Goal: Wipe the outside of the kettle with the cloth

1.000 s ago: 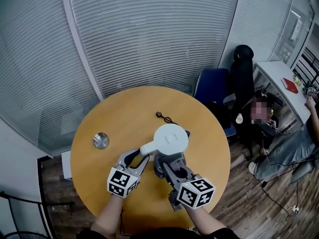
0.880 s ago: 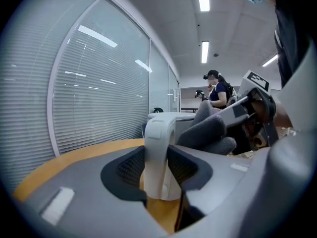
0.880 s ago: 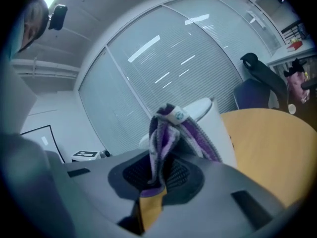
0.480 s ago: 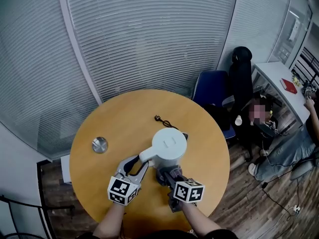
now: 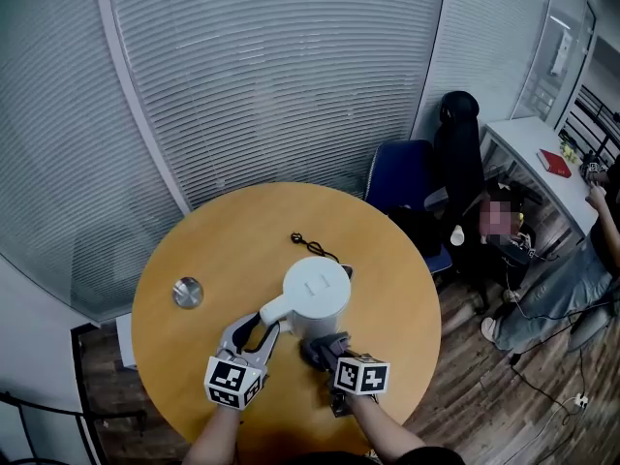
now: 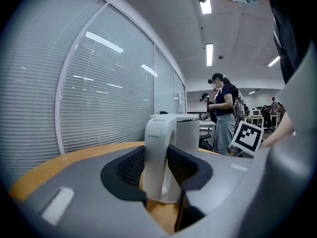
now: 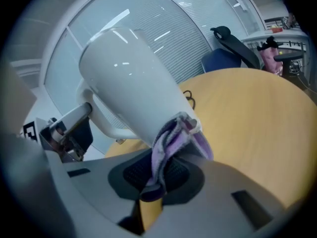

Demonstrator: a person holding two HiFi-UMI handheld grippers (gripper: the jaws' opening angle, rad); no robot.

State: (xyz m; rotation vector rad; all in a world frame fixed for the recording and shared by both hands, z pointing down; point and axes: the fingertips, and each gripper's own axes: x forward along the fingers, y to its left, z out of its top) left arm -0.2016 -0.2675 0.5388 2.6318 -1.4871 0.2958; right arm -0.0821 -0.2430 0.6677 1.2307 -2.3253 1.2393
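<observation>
Cloth (image 7: 171,143) sits pinched in the right hand-held gripper (image 5: 320,349), pressed against the near side of the white kettle (image 5: 316,291) to wipe it. The left hand-held gripper (image 5: 263,325) clamps the handle (image 6: 159,157), probably to steady the kettle, which stands mid-surface (image 5: 213,250).
</observation>
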